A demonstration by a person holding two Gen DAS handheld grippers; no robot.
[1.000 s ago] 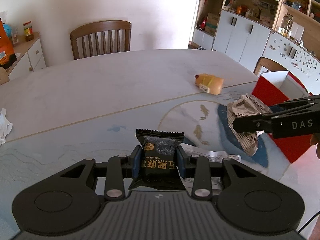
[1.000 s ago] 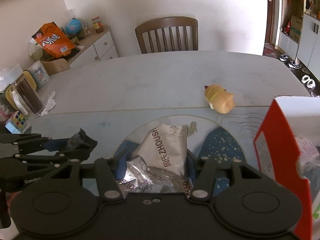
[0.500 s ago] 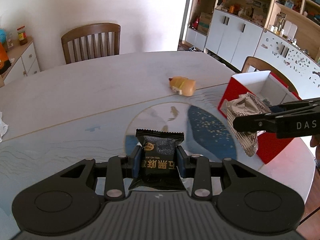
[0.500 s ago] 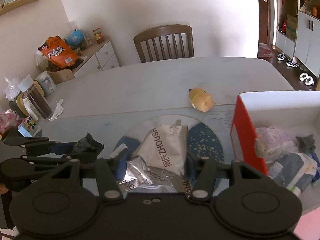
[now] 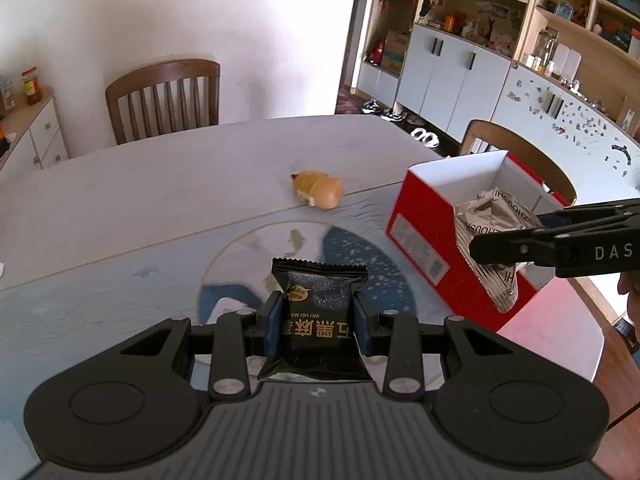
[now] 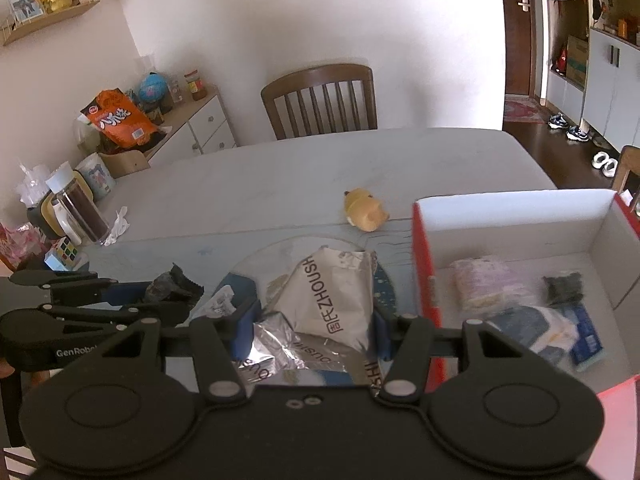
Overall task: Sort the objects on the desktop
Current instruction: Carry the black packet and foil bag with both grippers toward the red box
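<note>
My left gripper (image 5: 318, 322) is shut on a small black snack packet (image 5: 318, 304), held above the table; it shows again at the left of the right wrist view as the left gripper (image 6: 176, 294). My right gripper (image 6: 314, 330) is shut on a crumpled silver-and-white foil bag (image 6: 332, 300), seen from the side as the foil bag (image 5: 490, 232) over the near wall of the red box (image 5: 424, 232). The red box (image 6: 424, 280), white inside, holds several wrapped items. A yellow toy (image 5: 318, 188) lies on the table beyond both grippers.
A wooden chair (image 5: 164, 100) stands at the table's far side and another chair (image 5: 516, 152) behind the box. A jar (image 6: 78, 208), a puzzle cube (image 6: 66, 254) and crumpled paper (image 6: 118, 220) crowd the table's left end. White cabinets (image 5: 452, 68) line the right wall.
Both grippers rose and moved right with their packets. The red box came fully into view, its inside now showing, and the foil bag moved from beside it to over its near wall.
</note>
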